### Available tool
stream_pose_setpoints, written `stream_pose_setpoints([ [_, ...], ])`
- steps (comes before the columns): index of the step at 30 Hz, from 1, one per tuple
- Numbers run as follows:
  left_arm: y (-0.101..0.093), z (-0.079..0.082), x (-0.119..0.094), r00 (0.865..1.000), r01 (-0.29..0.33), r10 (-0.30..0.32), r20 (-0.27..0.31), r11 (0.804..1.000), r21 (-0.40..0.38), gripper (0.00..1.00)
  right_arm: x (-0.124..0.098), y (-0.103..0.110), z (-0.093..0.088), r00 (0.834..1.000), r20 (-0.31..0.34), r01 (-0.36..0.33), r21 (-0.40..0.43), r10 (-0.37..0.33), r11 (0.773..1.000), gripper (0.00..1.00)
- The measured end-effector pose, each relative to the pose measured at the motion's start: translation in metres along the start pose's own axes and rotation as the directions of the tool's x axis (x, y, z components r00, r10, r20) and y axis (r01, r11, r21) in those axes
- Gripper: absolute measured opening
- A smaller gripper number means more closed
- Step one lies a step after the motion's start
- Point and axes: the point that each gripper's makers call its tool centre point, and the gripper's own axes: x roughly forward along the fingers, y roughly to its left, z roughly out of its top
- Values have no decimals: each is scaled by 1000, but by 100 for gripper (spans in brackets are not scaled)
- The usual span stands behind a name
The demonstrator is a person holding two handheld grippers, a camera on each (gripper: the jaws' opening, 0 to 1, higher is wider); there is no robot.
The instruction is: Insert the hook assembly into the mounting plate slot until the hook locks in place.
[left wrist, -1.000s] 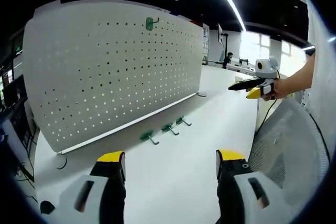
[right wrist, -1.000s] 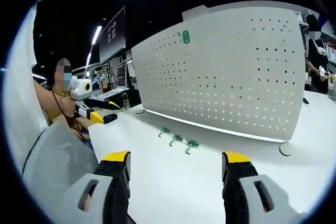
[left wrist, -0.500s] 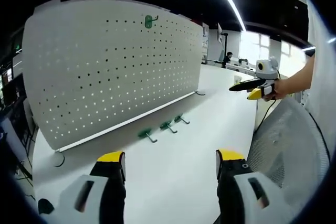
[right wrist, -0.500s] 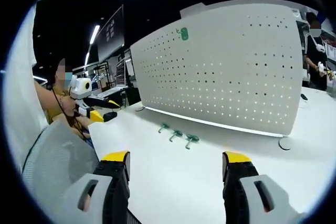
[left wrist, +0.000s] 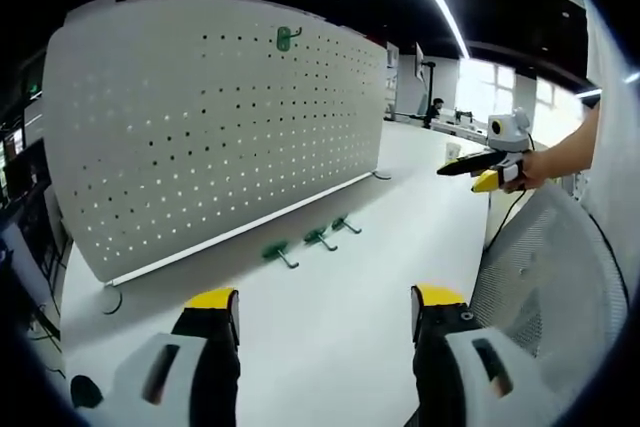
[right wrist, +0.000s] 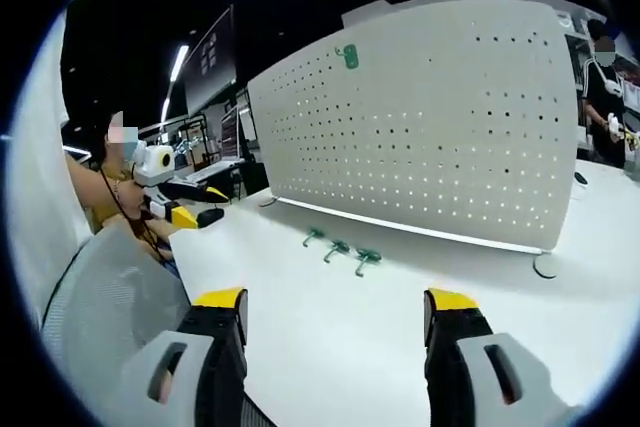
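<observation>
My left gripper [left wrist: 325, 312] is wide open and empty at frame bottom; my right gripper [right wrist: 335, 312] likewise. Straight ahead, mid-frame, three green hooks [left wrist: 305, 242] lie in a row on the white table [left wrist: 330, 277], about equally near either gripper. Beyond stands the pegboard [left wrist: 200, 127], one hook mounted [left wrist: 287, 40] at its top.

Left hand-held gripper [left wrist: 325, 312]: two black jaws, yellow tips, pale grey housings, each with a dark slot. Right hand-held gripper [right wrist: 335, 312]: same build, black jaws, yellow caps, grey shells with dark slots. In the left gripper view the right hand-held gripper shows side-on, black and yellow, with a dark cable hanging below it. In the right gripper view the person wears a mustard-yellow top.
</observation>
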Motion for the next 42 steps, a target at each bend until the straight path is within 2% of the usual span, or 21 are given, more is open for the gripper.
stream_pose_setpoints([
  [22, 0, -1, 5, 1000, 7, -7, -24, 1000, 8, 72, -1, 0, -4, 1000, -14, -5, 3, 5, 1000, 69],
  [42, 16, 6, 33, 986, 80, -63, -155, 991, 108, 72, 2, 3, -5, 999, -38, -16, -20, 15, 1000, 68],
])
